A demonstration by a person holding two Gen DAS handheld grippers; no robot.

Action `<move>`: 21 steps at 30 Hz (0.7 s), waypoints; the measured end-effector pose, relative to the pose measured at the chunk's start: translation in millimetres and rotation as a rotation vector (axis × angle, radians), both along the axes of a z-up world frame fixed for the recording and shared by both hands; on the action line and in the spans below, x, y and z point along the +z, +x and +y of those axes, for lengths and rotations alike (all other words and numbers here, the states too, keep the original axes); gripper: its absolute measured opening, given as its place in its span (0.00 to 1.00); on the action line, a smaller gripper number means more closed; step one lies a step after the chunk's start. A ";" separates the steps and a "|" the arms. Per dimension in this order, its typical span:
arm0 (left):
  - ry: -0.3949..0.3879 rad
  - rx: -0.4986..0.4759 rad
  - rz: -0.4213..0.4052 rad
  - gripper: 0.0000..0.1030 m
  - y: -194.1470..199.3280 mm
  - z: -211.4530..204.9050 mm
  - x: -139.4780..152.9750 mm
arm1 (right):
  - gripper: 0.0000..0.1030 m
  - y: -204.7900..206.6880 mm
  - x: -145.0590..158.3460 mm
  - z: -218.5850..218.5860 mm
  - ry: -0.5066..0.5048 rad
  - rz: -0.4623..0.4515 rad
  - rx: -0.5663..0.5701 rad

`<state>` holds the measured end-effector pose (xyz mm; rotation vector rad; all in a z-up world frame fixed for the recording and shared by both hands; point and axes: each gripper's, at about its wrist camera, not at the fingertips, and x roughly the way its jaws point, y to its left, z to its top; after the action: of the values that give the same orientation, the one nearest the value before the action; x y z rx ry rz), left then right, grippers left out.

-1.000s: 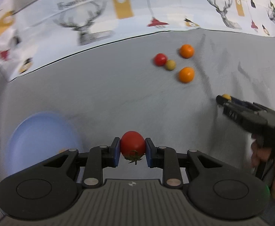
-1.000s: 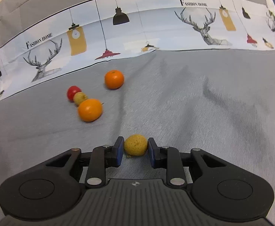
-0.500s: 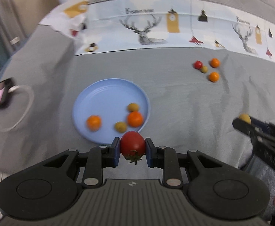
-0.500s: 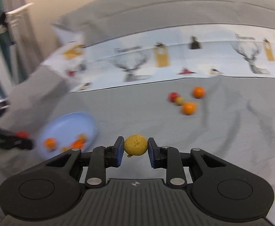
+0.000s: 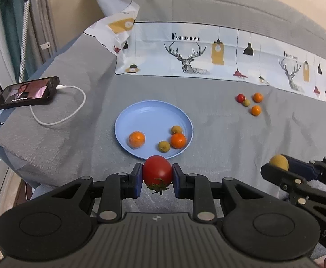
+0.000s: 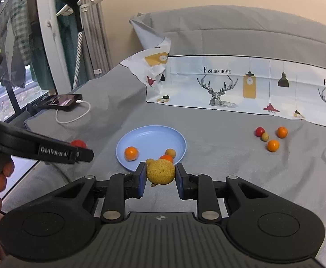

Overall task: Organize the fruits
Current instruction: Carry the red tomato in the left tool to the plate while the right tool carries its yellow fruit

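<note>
1. Sorting fruit onto a blue plate [image 5: 140,116] is judged to be partly done: four fruits are already seen on the plate, two oranges [image 5: 136,139] and two small yellow-green fruits [image 5: 164,146], all gathered in its near half.

2. A red tomato [image 5: 157,171] is held in the left tool [image 5: 157,179], whose pads are closed against its sides, with the green stem end turned toward the camera. It is carried just short of the plate's near rim and has not yet been set down.

3. A rough-skinned yellow fruit [image 6: 160,171] is gripped in the right tool [image 6: 160,179], closed on both sides of it. It too is held near the plate's near edge, not yet released.

4. Four fruits are left loose on the grey bed cover [image 5: 219,134], well apart from the plate on its right: a small red one [image 5: 240,97], a small yellow-green one [image 5: 246,102] and two oranges [image 5: 257,97], clustered close together.

5. By this count, four are placed, two are in transit and four remain to be fetched.

6. Beyond the fruit, a printed sheet with deer and lamps [image 5: 207,53] is seen along the far side of the bed.

7. A phone [image 5: 27,92] with a lit screen and a white charging cable [image 5: 58,111] lies at the bed's left edge, clear of the work.
</note>
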<state>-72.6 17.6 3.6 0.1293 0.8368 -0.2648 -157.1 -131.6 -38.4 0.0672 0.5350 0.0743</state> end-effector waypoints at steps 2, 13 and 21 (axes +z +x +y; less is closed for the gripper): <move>-0.010 -0.002 -0.003 0.29 -2.7 1.9 1.4 | 0.28 -2.7 1.3 3.8 -0.007 -0.001 -0.002; -0.027 -0.008 -0.008 0.29 -5.0 4.6 1.9 | 0.28 -10.5 1.4 7.3 -0.028 -0.007 -0.006; -0.022 -0.013 0.002 0.29 -1.3 1.2 -1.8 | 0.28 -8.5 -1.1 5.7 -0.016 0.005 -0.010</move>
<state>-73.9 18.9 1.7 0.1144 0.8354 -0.2864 -165.6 -125.9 -39.5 0.0543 0.5399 0.0602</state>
